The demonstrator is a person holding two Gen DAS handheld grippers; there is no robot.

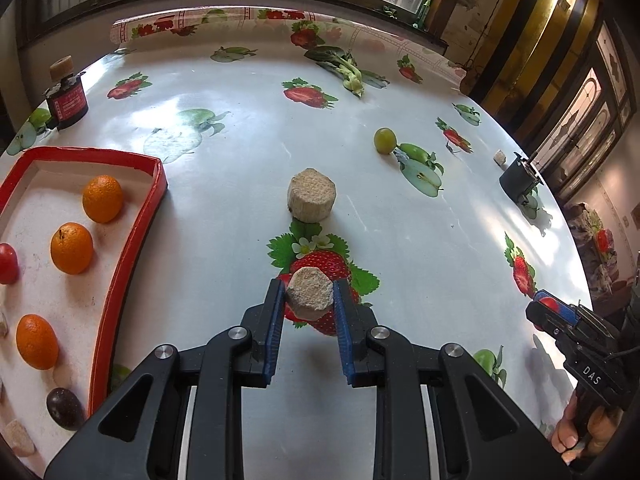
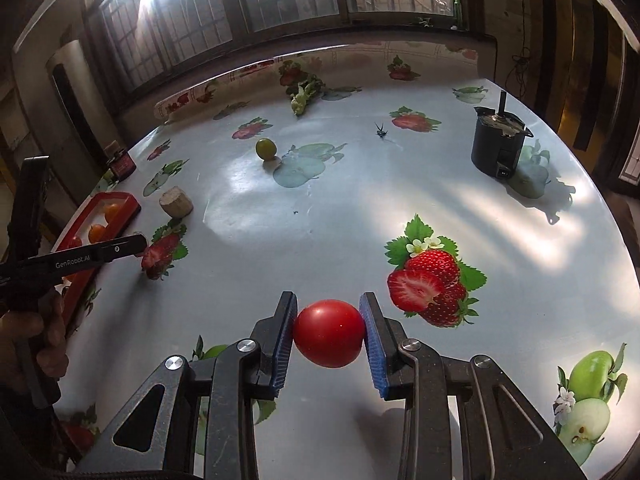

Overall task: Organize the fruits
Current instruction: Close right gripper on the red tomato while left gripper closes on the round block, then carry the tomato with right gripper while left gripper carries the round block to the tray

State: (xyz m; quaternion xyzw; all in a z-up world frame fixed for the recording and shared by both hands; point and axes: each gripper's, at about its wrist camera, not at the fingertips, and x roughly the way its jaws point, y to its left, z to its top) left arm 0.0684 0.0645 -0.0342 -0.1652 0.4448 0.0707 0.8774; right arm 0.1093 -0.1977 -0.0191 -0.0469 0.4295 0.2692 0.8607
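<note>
Between the left gripper's (image 1: 310,300) blue pads sits a pale beige chunk (image 1: 310,294), pinched just above the fruit-print tablecloth (image 1: 240,152). Right gripper (image 2: 329,330) clamps a red tomato (image 2: 329,333) near the table's near edge. Far left, a red tray (image 1: 132,224) holds three oranges (image 1: 71,247); a green fruit (image 1: 385,141) lies far right.

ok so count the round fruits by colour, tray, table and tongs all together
orange fruit: 3, in the red tray
red fruit: 2, one in the tray, one in the right tongs
green fruit: 1, on the table
dark purple fruit: 1, in the tray
total: 7
</note>
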